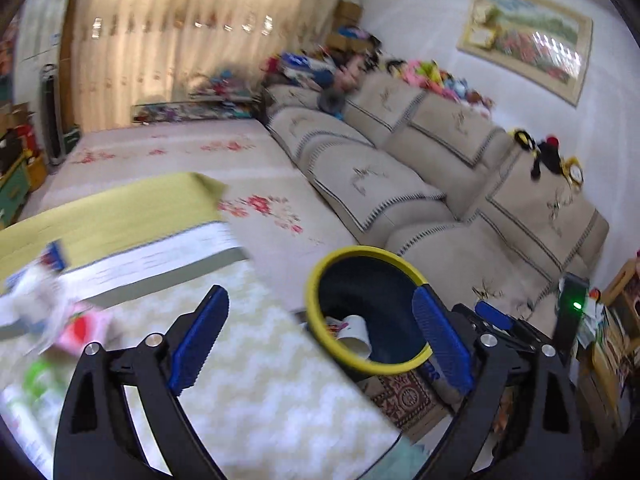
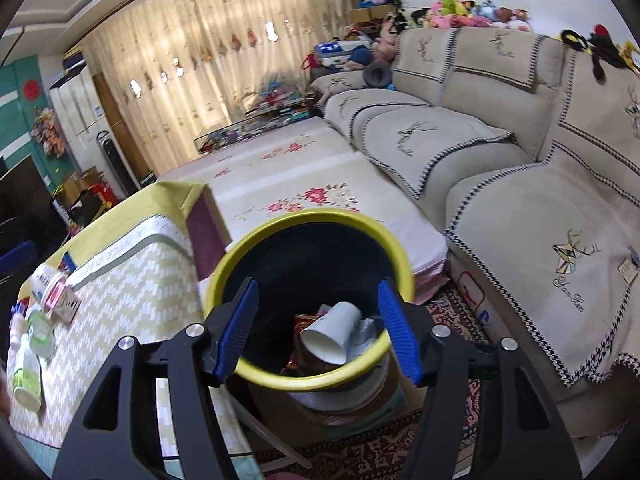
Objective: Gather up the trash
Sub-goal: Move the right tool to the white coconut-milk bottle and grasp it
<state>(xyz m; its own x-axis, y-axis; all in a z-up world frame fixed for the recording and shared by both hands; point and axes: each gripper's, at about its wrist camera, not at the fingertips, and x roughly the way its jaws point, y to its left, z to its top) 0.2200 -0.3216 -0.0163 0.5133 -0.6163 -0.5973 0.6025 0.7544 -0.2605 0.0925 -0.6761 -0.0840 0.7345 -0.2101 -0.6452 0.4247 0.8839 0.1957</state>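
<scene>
I am holding my right gripper (image 2: 318, 330) over the yellow-rimmed bin (image 2: 240, 248), fingers apart and empty; a paper cup (image 2: 334, 332) is lying inside, below them.

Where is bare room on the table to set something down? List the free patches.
Free: the table between the bottles at its left edge and the bin, and the yellow far end. Crowded: that left edge, with bottles and a carton.
</scene>
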